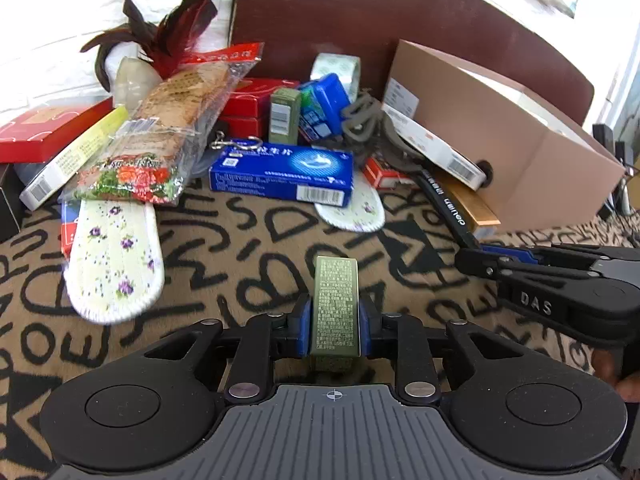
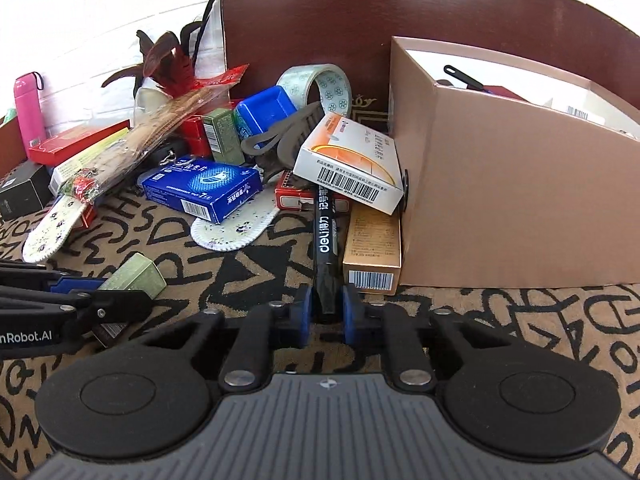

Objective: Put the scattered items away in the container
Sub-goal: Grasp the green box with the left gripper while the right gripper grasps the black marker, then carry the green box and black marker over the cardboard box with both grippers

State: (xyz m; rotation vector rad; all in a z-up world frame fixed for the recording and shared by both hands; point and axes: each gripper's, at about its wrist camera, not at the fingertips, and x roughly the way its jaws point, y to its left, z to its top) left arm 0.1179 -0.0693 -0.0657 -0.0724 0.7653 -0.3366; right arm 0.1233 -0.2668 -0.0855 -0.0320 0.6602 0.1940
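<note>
1. Left gripper [image 1: 335, 322] sits low over the cloth, fingers pointing fwd toward the pile, blue pads pinched on a small olive-green printed carton [image 1: 335, 308]; carton stands up between the pads and pokes out past the tips (in the right wrist view it shows at lower left [image 2: 134, 276], tilted, clear of the pile).
2. Right gripper [image 2: 327, 312] is also low and level, just beside the left one; its blue pads flank the butt end of a black "deli" marker pen [image 2: 326, 240] and look closed onto the barrel.
3. Marker's far end runs under a white-and-orange medicine box [image 2: 352, 164], which leans against the wall of the tan cardboard box [image 2: 520, 200]. A gold carton w/ barcode [image 2: 372, 248] lies just beside the marker, touching the box wall.
4. Cardboard box is open-topped; a few items show inside, incl. a black handle-like piece.
5. Pile behind: blue rectangular pill box [image 1: 282, 172] resting on a floral fabric insole [image 1: 352, 210], second floral insole [image 1: 114, 260] at left, clear snack packet [image 1: 160, 136], roll of clear patterned tape [image 2: 316, 84], red boxes, grey strap, dark red feathers.
6. Surface: tan cloth w/ black letter pattern [image 1: 240, 248]. Behind it, dark brown wooden board [image 2: 360, 12] and white brick wall; pink flask [image 2: 29, 108] at far left.
</note>
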